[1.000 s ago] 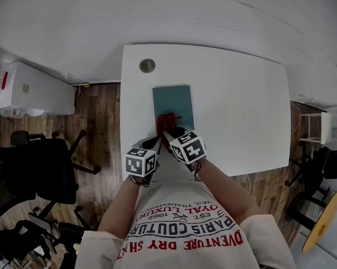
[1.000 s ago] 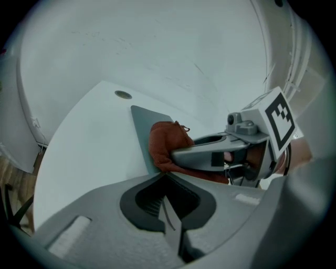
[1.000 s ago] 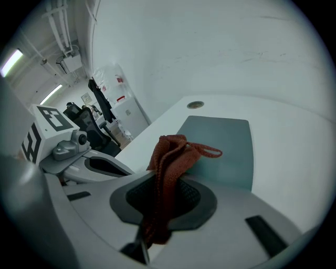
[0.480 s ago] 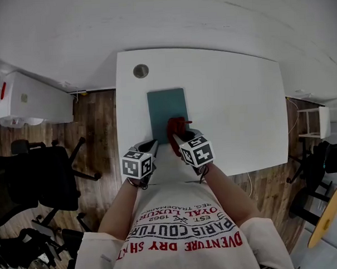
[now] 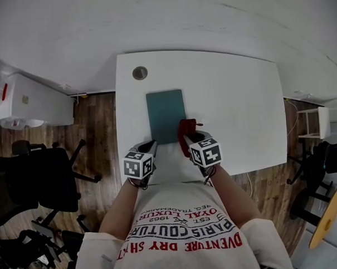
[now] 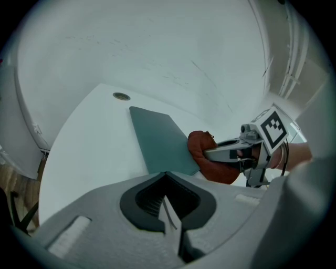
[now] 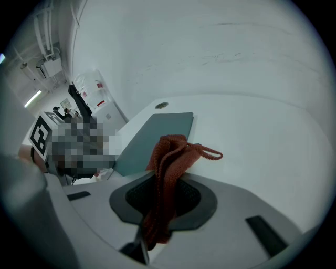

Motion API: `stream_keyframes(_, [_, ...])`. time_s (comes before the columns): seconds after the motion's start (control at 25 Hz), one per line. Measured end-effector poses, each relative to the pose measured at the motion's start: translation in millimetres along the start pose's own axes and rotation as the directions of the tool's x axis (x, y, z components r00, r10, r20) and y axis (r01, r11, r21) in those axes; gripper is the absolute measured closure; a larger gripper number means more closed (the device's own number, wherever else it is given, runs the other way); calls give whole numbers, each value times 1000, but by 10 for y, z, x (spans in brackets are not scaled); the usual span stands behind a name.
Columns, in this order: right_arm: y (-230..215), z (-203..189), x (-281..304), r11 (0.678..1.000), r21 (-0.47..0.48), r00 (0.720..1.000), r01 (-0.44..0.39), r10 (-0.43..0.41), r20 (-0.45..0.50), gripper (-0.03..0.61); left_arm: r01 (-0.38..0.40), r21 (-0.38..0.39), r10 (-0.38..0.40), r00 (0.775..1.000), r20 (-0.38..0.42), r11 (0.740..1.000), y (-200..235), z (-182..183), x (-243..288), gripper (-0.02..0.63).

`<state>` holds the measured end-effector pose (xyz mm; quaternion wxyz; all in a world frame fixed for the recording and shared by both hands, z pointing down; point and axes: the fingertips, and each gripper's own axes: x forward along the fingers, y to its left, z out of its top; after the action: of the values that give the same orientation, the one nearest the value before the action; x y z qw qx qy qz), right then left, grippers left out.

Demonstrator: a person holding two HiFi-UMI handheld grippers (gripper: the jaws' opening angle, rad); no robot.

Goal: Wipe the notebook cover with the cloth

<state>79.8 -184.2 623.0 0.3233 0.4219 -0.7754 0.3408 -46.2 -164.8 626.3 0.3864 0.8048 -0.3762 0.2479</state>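
On white table (image 5: 240, 111), left half: teal notebook (image 5: 166, 116) lying flat, closed, long side running near to far. Round grey grommet (image 5: 139, 73) set in tabletop beyond it, toward far left corner. Red cloth (image 5: 187, 130) bunched at notebook's near right corner. Right gripper (image 5: 189, 139) clenched on cloth. Left gripper (image 5: 151, 144) by notebook's near left corner, jaws together, nothing between.

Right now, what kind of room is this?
Probably an office or workroom: a white desk with a round cable port, black swivel chairs on a wooden floor, and a teal notebook lying on the desk.
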Motion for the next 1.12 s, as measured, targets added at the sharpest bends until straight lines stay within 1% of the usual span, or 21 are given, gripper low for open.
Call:
stream_keyframes(0.2, [-211,-107,-143,998,18,998,63,-62,-33,503,-27,31,27,1000,10,999,-3,-2,10,604])
stream_keyframes(0.28, [-282,-125,-211,996,17,996,86,-86,-30,505,-28,37,27,999,21,999,-2,-1,7,604])
stream_keyframes(0.36, [-310,-107,-286,995,-11,995,102,-102,-9,505,-25,39,24,999,38,999,-9,-2,1,604])
stream_keyframes(0.44, [-292,-49,-372,994,-30,994,104,-103,35,505,-28,42,26,999,48,999,-20,-10,-2,604])
stream_keyframes(0.52, [-253,47,-459,995,-13,991,96,-94,95,505,-36,52,34,999,40,998,-24,-16,-3,604])
stream_keyframes(0.64, [-212,229,-594,994,10,977,108,-108,184,505,-50,68,48,998,31,996,-37,20,-6,604])
stream_keyframes(0.72, [-168,362,-698,992,-9,964,124,-118,237,503,-55,83,49,997,63,995,-112,127,-51,604])
stream_keyframes(0.8, [-101,521,-822,991,-37,948,131,-114,296,503,-52,111,38,992,121,992,-243,323,-144,604])
stream_keyframes(0.88, [-23,704,-969,989,-62,927,133,-102,361,503,-44,149,14,980,197,988,-409,595,-294,604])
stream_keyframes(0.96, [55,901,-1145,988,-85,898,132,-83,432,503,-34,199,-25,958,287,979,-603,907,-500,604])
stream_keyframes(1.04, [115,1087,-1331,985,-108,865,138,-67,498,503,-41,269,-65,925,374,962,-801,1208,-737,604])
stream_keyframes(1.12, [159,1251,-1509,980,-130,833,152,-56,551,503,-77,336,-88,888,451,939,-961,1468,-979,604])
